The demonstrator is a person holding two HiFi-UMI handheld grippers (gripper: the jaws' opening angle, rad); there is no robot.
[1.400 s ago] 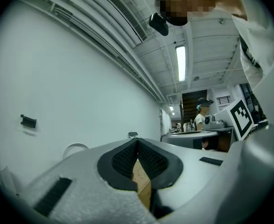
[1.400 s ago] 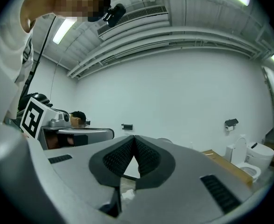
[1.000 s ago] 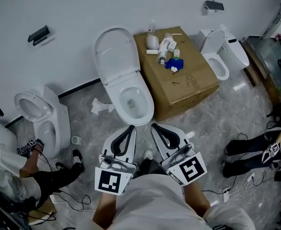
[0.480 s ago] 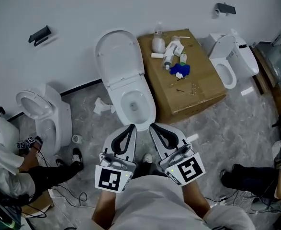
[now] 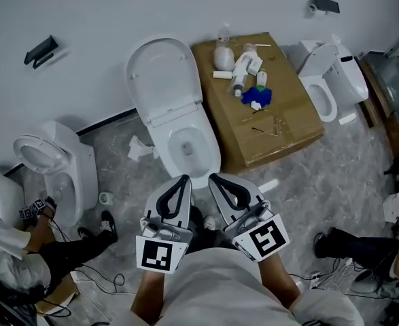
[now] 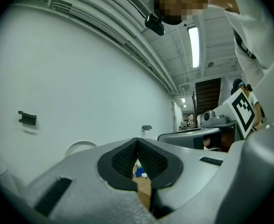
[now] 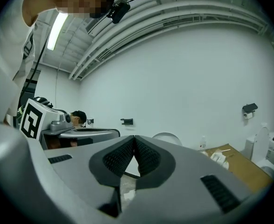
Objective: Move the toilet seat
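Scene centred on a white toilet bowl (image 5: 211,156), the landmark for every position given here. The toilet seat (image 5: 164,73) stands raised directly behind the bowl and leans back toward the white wall (image 5: 104,12); whether seat and lid lie together there cannot be told.

The left tongs (image 5: 183,180) and right tongs (image 5: 213,177) are held side by side just in front of the bowl, tips pointing toward it and clear of its front rim. In the left gripper view the left tongs (image 6: 137,146) have their ribbed pads meeting at the tip with nothing gripped. In the right gripper view the right tongs (image 7: 134,141) are likewise fully closed and empty.

A cardboard box (image 5: 281,124) sits right of the bowl, close against its side, and carries several white bottles (image 5: 240,70) and a blue item (image 5: 257,95). A second toilet (image 5: 53,161) stands well to the left of the bowl, and a third toilet (image 5: 328,80) beyond the box to the right. Crumpled paper (image 5: 141,148) lies on the grey floor (image 5: 301,175) just left of the bowl. A seated person (image 5: 15,257) is left of and nearer than the bowl.
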